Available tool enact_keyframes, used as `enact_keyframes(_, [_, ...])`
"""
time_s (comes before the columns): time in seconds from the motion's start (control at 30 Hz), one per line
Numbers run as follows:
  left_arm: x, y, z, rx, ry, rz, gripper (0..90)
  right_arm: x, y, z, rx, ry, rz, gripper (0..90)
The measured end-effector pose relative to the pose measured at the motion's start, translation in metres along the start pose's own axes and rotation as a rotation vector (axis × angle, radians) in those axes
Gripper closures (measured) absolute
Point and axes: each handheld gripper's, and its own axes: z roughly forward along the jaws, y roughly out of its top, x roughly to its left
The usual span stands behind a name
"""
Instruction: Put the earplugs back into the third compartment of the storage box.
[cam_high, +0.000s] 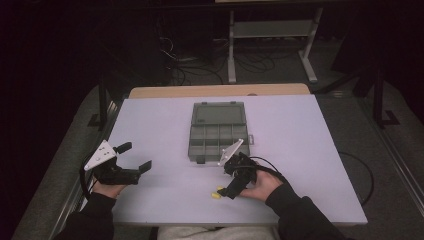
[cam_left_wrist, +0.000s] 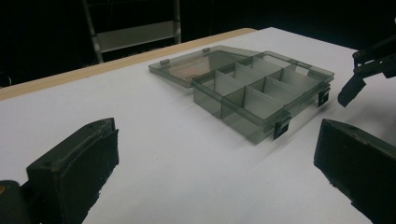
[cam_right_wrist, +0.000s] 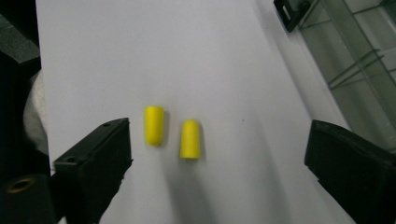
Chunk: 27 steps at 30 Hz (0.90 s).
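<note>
Reaching down toward two yellow foam earplugs (cam_right_wrist: 154, 125) near the front edge of the white table (cam_high: 300, 150), we had the right gripper (cam_high: 226, 192) tilted over them with its jaws spread wide and nothing between the pads yet. We judged this to be the approach before a pick — the plugs seemed bound for the open compartment box (cam_high: 218, 132) that sat farther back, mid-table, its lid laid flat behind it. The next move, as we read it, called for settling on one plug alone: they lay side by side, just apart, so the jaws would need to straddle a single plug and close gently, since soft foam squashes and can roll.

The left gripper (cam_high: 134, 162) rested off at the table's left, well apart from the box, jaws open and empty.

From the high view we could see the whole layout — both hands, box and plugs in relation — but the plugs were mere yellow specks by the right gripper's tip. The right gripper view gave us what that one could not: two separate plugs, the second (cam_right_wrist: 190, 139) lying nearer the middle of the jaw gap, rounded ends pointing away. The left gripper view showed the box's (cam_left_wrist: 261, 88) empty dividers and front latches clearly.
</note>
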Motion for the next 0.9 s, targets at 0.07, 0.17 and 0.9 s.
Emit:
enact_keyframes(0.07, [0.000,0.000,0.000,0.000,-0.002,0.003,0.0,0.000,0.000,0.002,0.010,0.014,0.009,13.3])
enact_keyframes(0.17, [0.000,0.000,0.000,0.000,-0.004,0.001,0.0,-0.001,0.001,0.004,0.018,0.017,0.003,16.5])
enact_keyframes(0.9, [-0.001,0.000,0.000,0.001,-0.009,0.005,0.0,0.006,0.005,0.014,0.073,0.044,-0.026,61.0])
